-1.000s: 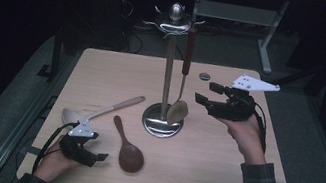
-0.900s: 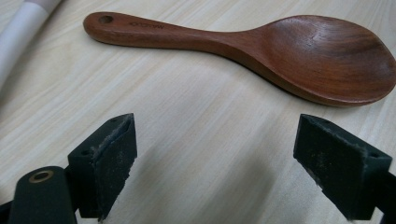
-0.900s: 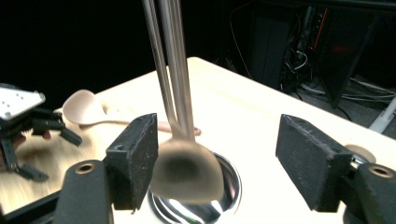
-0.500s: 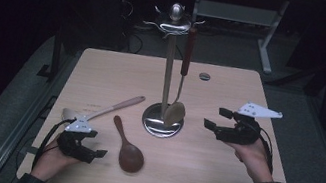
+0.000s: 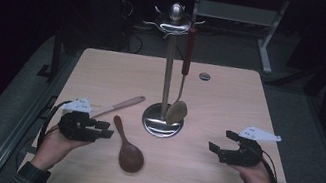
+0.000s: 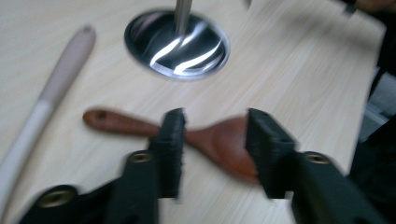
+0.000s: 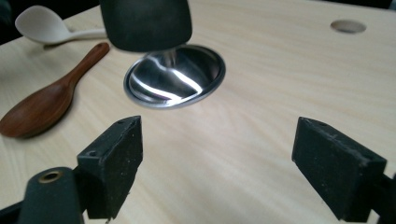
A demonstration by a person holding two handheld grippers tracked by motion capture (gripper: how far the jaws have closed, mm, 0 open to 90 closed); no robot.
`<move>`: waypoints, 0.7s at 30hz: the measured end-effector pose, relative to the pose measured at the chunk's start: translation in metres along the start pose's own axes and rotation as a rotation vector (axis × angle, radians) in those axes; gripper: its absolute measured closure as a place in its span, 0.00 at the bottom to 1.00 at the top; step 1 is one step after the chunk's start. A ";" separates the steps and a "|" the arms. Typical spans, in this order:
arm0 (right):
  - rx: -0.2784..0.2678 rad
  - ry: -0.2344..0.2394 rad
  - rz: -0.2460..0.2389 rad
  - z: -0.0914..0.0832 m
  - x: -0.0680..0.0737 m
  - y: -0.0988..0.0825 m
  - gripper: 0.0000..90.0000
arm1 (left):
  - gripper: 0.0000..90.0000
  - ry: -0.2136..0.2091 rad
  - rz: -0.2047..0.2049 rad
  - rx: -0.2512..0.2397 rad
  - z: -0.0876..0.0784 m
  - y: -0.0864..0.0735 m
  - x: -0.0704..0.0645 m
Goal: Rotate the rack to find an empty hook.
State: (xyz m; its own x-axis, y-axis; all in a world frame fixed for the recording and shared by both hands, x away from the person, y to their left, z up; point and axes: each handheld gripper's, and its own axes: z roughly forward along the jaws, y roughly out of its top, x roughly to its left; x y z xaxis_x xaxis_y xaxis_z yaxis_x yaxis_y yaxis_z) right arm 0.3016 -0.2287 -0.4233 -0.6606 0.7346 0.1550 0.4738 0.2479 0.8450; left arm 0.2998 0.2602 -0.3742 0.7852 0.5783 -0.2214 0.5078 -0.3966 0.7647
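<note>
A metal utensil stand (image 5: 167, 87) rises from a round base (image 5: 161, 122) at mid-table. One spatula (image 5: 177, 112) with a red-brown handle hangs from it. A dark wooden spoon (image 5: 128, 149) lies left of the base, and a pale spoon (image 5: 120, 106) lies beyond it with its bowl hidden under my left gripper (image 5: 105, 131). That gripper (image 6: 215, 126) hovers over the dark spoon (image 6: 219, 144). Its jaws have just been closing and hold nothing. My right gripper (image 5: 220, 139) (image 7: 217, 135) is low at the front right. Its jaws have just been opening wide and are empty.
The table (image 5: 230, 103) has a small round hole (image 5: 204, 76) behind the stand. In the right gripper view the hanging spatula's dark head (image 7: 144, 23) is close in front, above the base (image 7: 175, 77). The pale spoon (image 7: 44, 23) and the dark spoon (image 7: 42, 105) lie beyond.
My right gripper came down from the back right to the front right, and its jaws spread. My left gripper rose off the table and its jaws narrowed. The spoons have not moved.
</note>
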 end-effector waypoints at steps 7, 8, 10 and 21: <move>0.045 0.000 -0.008 0.001 0.007 -0.022 0.17 | 0.97 -0.018 0.067 -0.017 -0.017 0.053 -0.003; 0.050 -0.006 -0.005 0.001 0.008 -0.025 0.16 | 0.98 -0.020 0.073 -0.020 -0.019 0.058 -0.004; 0.053 -0.009 -0.001 0.001 0.009 -0.027 0.16 | 0.99 -0.018 0.083 -0.026 -0.023 0.071 -0.005; 0.057 -0.020 -0.005 0.005 0.009 -0.030 0.16 | 1.00 -0.030 0.144 -0.033 -0.043 0.144 -0.014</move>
State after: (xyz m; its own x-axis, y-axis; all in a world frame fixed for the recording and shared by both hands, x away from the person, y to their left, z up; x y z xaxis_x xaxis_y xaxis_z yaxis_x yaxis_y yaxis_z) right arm 0.2844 -0.2261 -0.4494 -0.6519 0.7452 0.1401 0.5029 0.2867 0.8154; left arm 0.3464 0.2259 -0.2345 0.8595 0.4954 -0.1258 0.3779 -0.4503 0.8090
